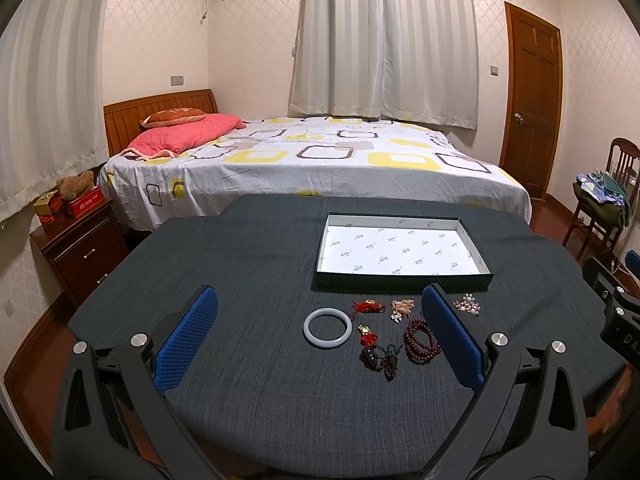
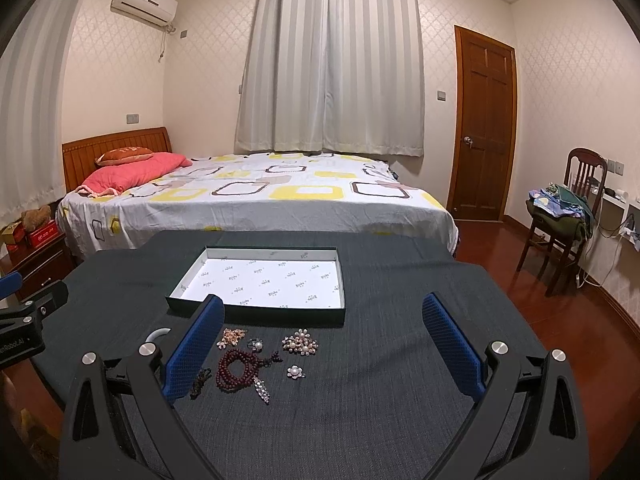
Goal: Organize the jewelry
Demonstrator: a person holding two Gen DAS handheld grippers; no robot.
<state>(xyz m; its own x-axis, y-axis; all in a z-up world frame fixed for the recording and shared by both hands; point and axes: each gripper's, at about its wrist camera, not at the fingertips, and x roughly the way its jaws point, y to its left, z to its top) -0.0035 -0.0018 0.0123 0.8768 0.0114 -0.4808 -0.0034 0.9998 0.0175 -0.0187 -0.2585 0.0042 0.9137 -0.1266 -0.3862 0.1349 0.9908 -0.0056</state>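
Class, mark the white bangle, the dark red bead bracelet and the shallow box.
white bangle (image 1: pixel 327 327): left wrist view, on its near left rim.
dark red bead bracelet (image 2: pixel 236 370): right wrist view, on the coiled beads.
shallow box (image 2: pixel 256 314): right wrist view, on its near outer wall.

Background: bed (image 1: pixel 304 168) with white sheet in yellow and brown squares, pink pillow (image 1: pixel 184 134) and orange cushion (image 1: pixel 174 117) against the wooden headboard (image 1: pixel 132 114); grey-white curtains (image 2: pixel 332 60) hang behind it. Air conditioner (image 2: pixel 145 0) high on the wall at left, wooden door (image 2: pixel 484 128) shut at right. Nightstand (image 1: pixel 82 250) left of bed carries red boxes and a brown plush toy (image 1: pixel 75 184); wooden chair (image 2: pixel 568 216) at right holds piled cloth (contents indistinct).
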